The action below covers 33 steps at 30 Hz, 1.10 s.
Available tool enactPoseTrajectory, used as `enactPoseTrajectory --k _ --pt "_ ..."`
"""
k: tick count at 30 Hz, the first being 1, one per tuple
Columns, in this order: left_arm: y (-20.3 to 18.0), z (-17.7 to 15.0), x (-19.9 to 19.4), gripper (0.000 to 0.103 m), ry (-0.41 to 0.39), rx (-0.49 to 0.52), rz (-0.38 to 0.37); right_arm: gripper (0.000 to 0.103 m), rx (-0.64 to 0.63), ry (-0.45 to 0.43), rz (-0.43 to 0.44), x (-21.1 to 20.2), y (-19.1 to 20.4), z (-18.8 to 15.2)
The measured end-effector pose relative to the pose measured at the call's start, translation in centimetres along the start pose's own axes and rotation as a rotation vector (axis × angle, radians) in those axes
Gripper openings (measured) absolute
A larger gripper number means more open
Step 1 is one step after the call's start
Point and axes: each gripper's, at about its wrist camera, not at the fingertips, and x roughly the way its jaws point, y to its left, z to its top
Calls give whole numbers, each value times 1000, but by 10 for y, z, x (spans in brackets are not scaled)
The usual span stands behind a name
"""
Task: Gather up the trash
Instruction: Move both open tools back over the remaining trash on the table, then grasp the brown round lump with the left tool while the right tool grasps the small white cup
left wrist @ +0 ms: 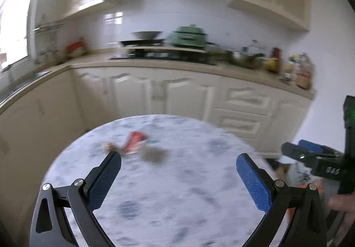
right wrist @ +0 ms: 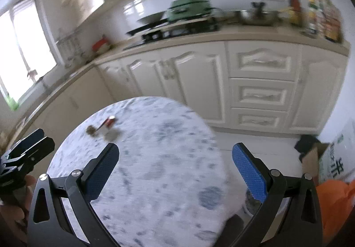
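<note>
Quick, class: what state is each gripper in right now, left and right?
Left gripper: open, holding nothing, over the table.
Right gripper: open, holding nothing, over the same table.

We see a round table (right wrist: 155, 169) in front of a run of kitchen cabinets (right wrist: 199, 74), with a can (right wrist: 108, 122) and two scraps (right wrist: 91, 130) lying together on its far left part. Behind, on the counter (right wrist: 255, 33), a stove (right wrist: 177, 27) carries a pot (right wrist: 188, 8), and bottles (right wrist: 324, 20) crowd the right end.
</note>
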Motion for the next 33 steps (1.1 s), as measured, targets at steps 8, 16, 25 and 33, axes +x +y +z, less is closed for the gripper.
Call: enactPoseTrajectory --k 8,16,25,33 --pt "76 -17 28 102 91 -90 155 103 -101 137 90 83 81 8" --pt "106 -7 85 102 200 -107 189 103 -190 244 97 162 127 15" --pt "142 30 189 102 303 -77 182 101 -283 323 136 220 143 13" --pt "145 32 246 102 338 -42 162 92 -336 331 161 245 151 9"
